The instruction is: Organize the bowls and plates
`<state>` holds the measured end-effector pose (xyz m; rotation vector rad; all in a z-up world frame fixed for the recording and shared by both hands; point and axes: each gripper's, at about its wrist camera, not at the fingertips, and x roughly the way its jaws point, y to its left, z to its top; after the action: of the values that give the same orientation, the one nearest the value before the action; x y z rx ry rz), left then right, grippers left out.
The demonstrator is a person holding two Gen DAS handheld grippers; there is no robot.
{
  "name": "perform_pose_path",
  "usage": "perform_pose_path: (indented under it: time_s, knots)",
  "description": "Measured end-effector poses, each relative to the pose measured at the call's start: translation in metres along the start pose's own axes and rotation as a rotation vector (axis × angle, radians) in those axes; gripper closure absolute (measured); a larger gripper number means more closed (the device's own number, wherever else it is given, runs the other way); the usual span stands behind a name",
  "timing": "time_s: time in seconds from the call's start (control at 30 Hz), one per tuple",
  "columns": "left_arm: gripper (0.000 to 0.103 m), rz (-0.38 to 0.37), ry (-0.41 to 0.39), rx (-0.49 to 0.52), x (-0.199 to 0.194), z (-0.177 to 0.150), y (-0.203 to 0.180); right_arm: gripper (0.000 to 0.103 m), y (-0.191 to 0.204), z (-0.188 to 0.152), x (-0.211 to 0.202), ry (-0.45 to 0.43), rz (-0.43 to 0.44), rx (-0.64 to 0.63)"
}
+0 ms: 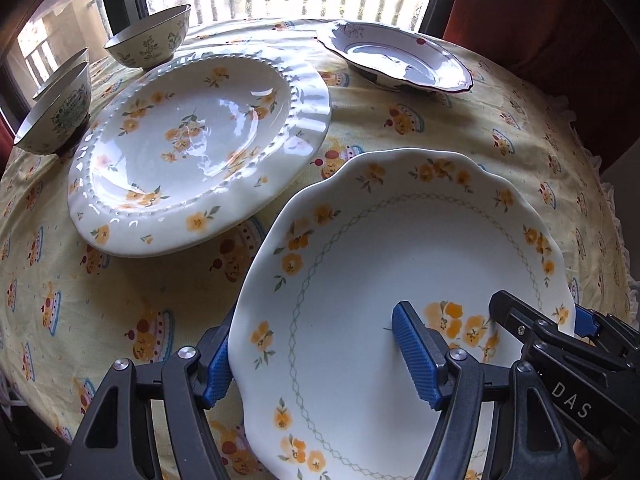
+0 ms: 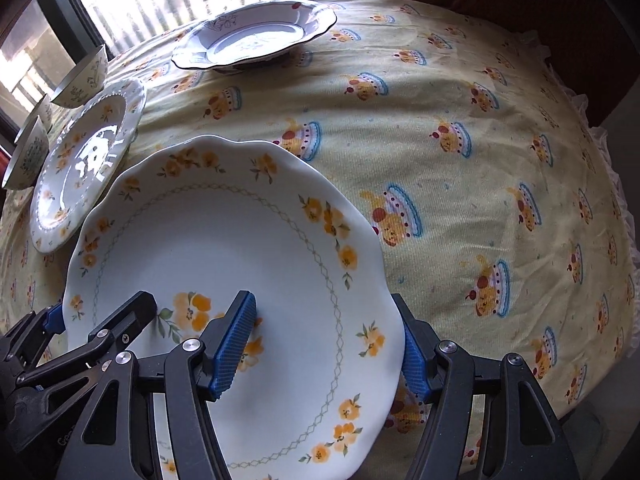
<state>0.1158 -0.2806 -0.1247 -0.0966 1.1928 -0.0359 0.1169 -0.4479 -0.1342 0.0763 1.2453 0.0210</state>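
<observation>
A white scalloped plate (image 1: 400, 240) (image 2: 224, 240) with orange flowers and a green chain ring hangs tilted above the tablecloth, held from both sides. My left gripper (image 1: 316, 354) is shut on its left rim, one blue pad under the edge and the other on the plate's face. My right gripper (image 2: 325, 350) grips the opposite rim the same way, with one pad on the face and one below the edge. Each view also shows the other gripper, the right one (image 1: 544, 316) and the left one (image 2: 94, 316). Beyond lies a bead-rimmed flowered plate (image 1: 192, 148) (image 2: 84, 168).
A dark-rimmed plate (image 1: 396, 60) (image 2: 256, 36) sits at the far side near the window. Three patterned bowls (image 1: 152, 36) (image 1: 56, 116) (image 2: 82, 76) stand at the far left. The yellow cupcake tablecloth (image 2: 480, 160) ends in a frilled edge on the right.
</observation>
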Motion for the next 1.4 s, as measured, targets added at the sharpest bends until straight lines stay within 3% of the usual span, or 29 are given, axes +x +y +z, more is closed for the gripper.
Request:
perform_pose_path:
  time_s: [0.13,0.33,0.53,0.67,0.93,1.4]
  knots:
    - [0.029,0.007,0.008,-0.009,0.003,0.005,0.0,0.034,-0.001,0.003,0.001,-0.017,-0.011,0.046]
    - [0.019,0.029,0.055,0.017,-0.002,0.004,0.009,0.032,-0.002,0.002,-0.003,-0.016,-0.009,0.075]
    - [0.012,0.013,0.014,0.057,-0.029,0.004,0.028,0.018,0.007,-0.001,-0.027,-0.07,-0.041,0.112]
    - [0.01,0.002,-0.008,0.08,-0.043,0.004,0.046,0.018,0.014,-0.004,-0.038,-0.092,-0.075,0.159]
    - [0.009,-0.044,-0.038,0.126,-0.063,0.016,0.09,0.018,0.07,-0.014,-0.065,-0.147,-0.092,0.158]
    - [0.009,-0.075,-0.077,0.114,-0.075,0.041,0.181,0.018,0.176,-0.001,-0.085,-0.211,-0.116,0.187]
